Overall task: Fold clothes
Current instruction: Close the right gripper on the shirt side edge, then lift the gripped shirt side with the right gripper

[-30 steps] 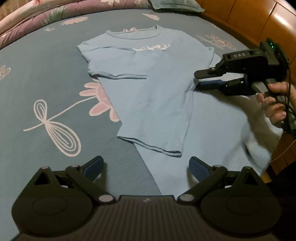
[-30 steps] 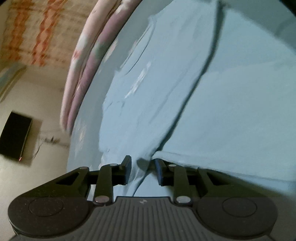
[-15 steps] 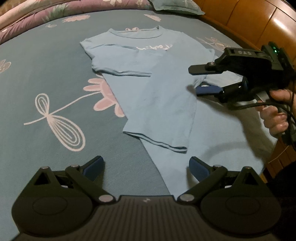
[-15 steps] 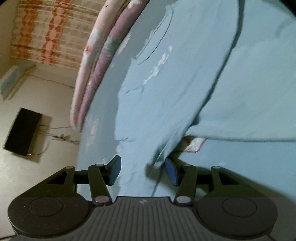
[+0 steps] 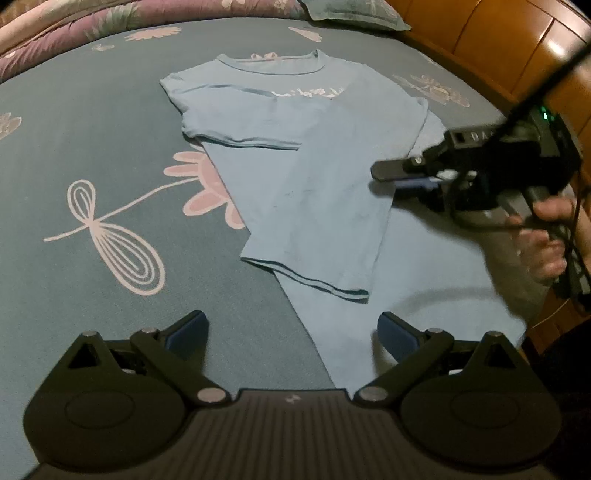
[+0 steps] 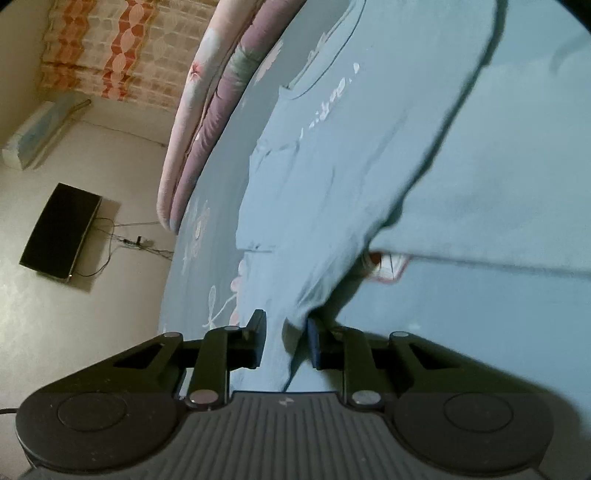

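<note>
A light blue T-shirt lies flat on the bed sheet, collar at the far end, its left sleeve and side folded inward. My left gripper hovers open over the near hem, nothing between its fingers. A hand holds my right gripper at the shirt's right edge. In the right wrist view the jaws of the right gripper are closing, narrow but still apart, with a raised fold of the T-shirt edge between them.
A rolled purple floral quilt and a pillow lie at the far end of the bed. A wooden bed frame borders the right side. Off the bed's far side, a black box with cables sits on the floor.
The right gripper opened wide, then narrowed again around the shirt's right edge, sinking slightly toward the fabric. The left gripper stayed open and nearly still.
</note>
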Demonstrator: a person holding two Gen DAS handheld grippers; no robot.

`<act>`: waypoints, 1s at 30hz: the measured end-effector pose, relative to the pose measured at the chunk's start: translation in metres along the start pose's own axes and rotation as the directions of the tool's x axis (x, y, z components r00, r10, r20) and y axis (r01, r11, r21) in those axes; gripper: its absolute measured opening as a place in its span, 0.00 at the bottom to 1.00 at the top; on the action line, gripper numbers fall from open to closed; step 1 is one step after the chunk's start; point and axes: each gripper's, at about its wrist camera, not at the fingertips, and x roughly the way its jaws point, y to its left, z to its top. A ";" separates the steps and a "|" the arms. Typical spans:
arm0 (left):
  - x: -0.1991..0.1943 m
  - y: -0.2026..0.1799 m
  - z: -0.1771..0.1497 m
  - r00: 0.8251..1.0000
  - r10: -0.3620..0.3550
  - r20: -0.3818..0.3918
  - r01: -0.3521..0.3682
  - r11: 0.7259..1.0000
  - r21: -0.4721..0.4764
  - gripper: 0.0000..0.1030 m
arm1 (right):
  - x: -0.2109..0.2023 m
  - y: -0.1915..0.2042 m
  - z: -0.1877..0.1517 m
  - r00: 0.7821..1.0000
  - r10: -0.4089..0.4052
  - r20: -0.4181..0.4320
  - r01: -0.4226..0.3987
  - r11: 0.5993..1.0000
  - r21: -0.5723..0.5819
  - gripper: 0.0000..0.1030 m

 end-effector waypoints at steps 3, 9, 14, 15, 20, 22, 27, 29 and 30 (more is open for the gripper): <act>0.002 0.000 0.000 1.000 0.001 -0.006 -0.001 1.000 0.001 0.96 | 0.000 0.002 0.001 0.999 -0.036 0.001 0.036 0.999 -0.019 0.15; -0.001 -0.003 0.000 1.000 0.002 -0.004 -0.002 1.000 0.003 0.96 | -0.006 0.010 0.001 0.994 -0.107 -0.016 0.106 0.993 -0.054 0.05; -0.002 -0.003 0.001 1.000 0.009 -0.008 -0.009 1.000 0.008 0.96 | -0.022 0.013 -0.006 0.988 -0.150 -0.039 0.147 0.986 -0.085 0.05; -0.002 -0.003 0.001 1.000 0.010 -0.006 -0.010 1.000 0.008 0.96 | -0.024 0.013 -0.006 0.987 -0.154 -0.040 0.150 0.985 -0.084 0.05; -0.002 -0.004 0.002 1.000 0.006 -0.001 -0.006 1.000 0.011 0.96 | -0.016 0.008 -0.013 0.993 -0.078 -0.091 0.076 0.997 -0.019 0.13; -0.001 -0.003 0.002 1.000 0.005 -0.005 -0.005 1.000 0.011 0.96 | -0.007 0.008 -0.022 0.991 -0.058 -0.125 0.055 0.998 -0.023 0.14; -0.002 -0.001 -0.002 1.000 0.011 -0.015 -0.011 1.000 0.007 0.96 | 0.008 0.013 -0.034 0.985 -0.036 -0.170 0.028 0.998 -0.049 0.13; -0.002 0.000 -0.003 1.000 0.013 -0.015 -0.013 1.000 0.005 0.96 | 0.008 0.014 -0.034 0.982 -0.036 -0.186 0.025 0.998 -0.058 0.13; -0.003 0.000 -0.003 1.000 0.012 -0.015 -0.012 1.000 0.004 0.96 | 0.008 0.014 -0.035 0.980 -0.034 -0.195 0.023 0.998 -0.061 0.13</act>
